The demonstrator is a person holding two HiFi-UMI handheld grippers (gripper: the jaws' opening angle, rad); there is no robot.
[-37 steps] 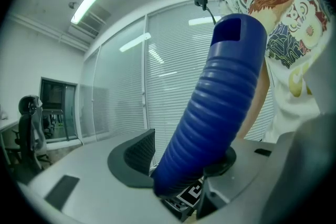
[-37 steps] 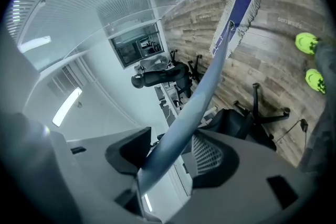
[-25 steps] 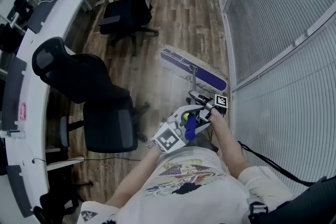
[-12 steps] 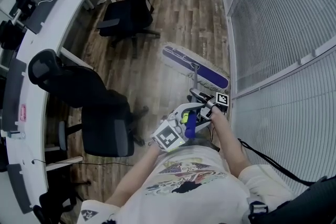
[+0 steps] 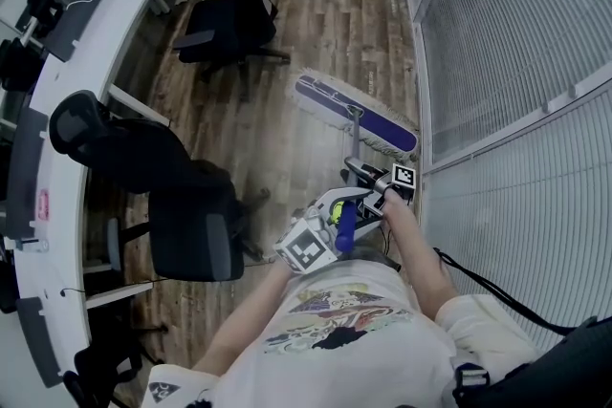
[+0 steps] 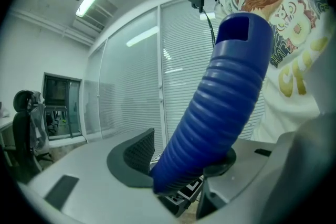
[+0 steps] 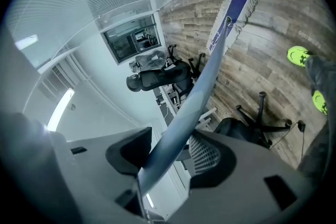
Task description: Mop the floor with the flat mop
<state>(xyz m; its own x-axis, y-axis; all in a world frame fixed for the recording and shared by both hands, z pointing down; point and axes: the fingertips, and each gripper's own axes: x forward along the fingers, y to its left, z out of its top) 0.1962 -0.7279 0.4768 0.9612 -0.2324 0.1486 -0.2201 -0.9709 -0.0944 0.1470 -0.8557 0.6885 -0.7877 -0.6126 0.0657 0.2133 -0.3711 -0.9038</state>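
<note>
The flat mop's purple head [image 5: 356,115] with a pale fringe lies on the wood floor close to the glass wall; it also shows in the right gripper view as the mop head [image 7: 234,5]. Its silver pole [image 7: 195,96] runs back between the jaws of my right gripper [image 7: 160,157], which is shut on it. My left gripper [image 6: 178,176] is shut on the ribbed blue handle grip [image 6: 215,107] at the pole's top end. In the head view the left gripper [image 5: 323,229] and right gripper [image 5: 381,188] sit close together in front of the person's torso.
A black office chair [image 5: 167,191] stands on the left beside me, and another chair [image 5: 229,29] is farther ahead. A long curved white desk [image 5: 57,110] runs along the left. Glass partitions with blinds [image 5: 507,43] close the right side. Bare wood floor [image 5: 335,5] lies ahead.
The mop head has slid slightly forward and right along the glass wall. Both grippers keep their hold and have barely shifted.
</note>
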